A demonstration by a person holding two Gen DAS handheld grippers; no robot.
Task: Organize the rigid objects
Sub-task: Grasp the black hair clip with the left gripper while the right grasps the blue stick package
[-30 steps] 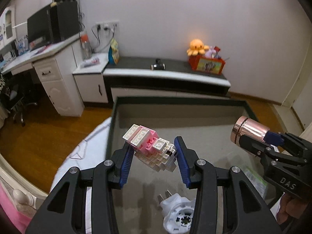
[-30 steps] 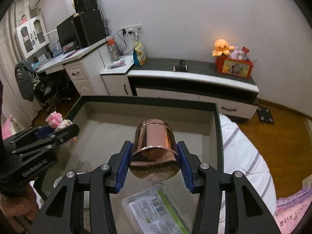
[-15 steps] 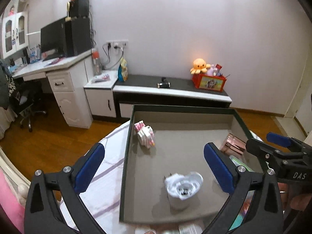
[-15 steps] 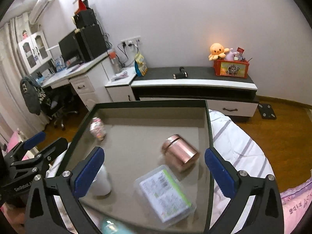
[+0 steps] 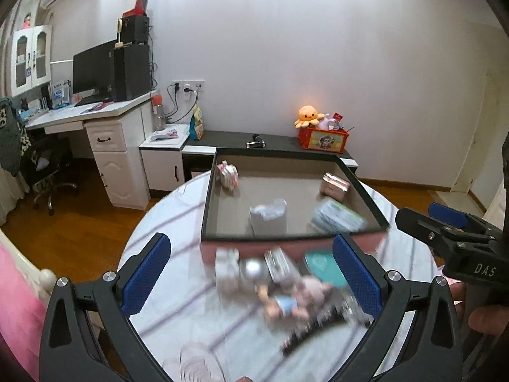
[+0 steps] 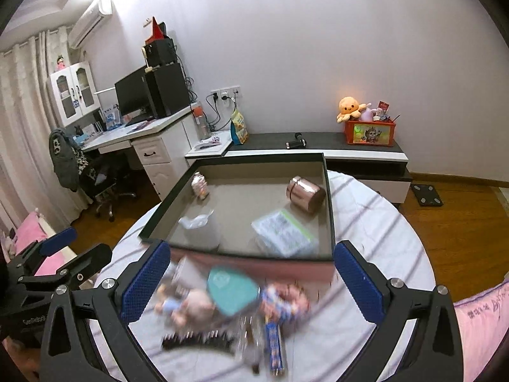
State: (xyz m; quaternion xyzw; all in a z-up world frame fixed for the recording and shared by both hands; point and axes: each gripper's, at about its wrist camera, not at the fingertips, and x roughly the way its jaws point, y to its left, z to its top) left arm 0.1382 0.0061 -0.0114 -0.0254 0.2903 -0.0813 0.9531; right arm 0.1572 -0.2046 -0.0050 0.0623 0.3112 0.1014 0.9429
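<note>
Toys lie in a blurry pile (image 5: 286, 283) on the round tabletop (image 5: 165, 222), just in front of the tray (image 5: 208, 203). That is what the left wrist view shows. The left gripper (image 5: 251, 273) hangs over the pile with its jaws wide apart and nothing in them. Four things are in the tray: one pink block toy (image 5: 227, 174) in the far left corner, one shiny copper cup (image 5: 334, 186) lying on its side by the right wall, one white plug (image 5: 268, 215) in the middle, and one clear packet (image 5: 338, 216) beside it. The right gripper (image 5: 445, 222) shows at the right edge.

From the right wrist view, the right gripper (image 6: 251, 275) also hangs over the pile, jaws wide apart and empty. One teal card (image 6: 231, 289) lies on top. Little dolls (image 6: 187, 305) lie beside it, but the blur makes them too hard to count. One black comb (image 6: 197, 341) lies nearest to the camera. The tray holds the same four things.

I think the next job is to pick one more toy. It would be best to choose one on the edge of the pile, drop the jaws straight down on both sides of it, and squeeze only that toy, so the others do not get dragged.
</note>
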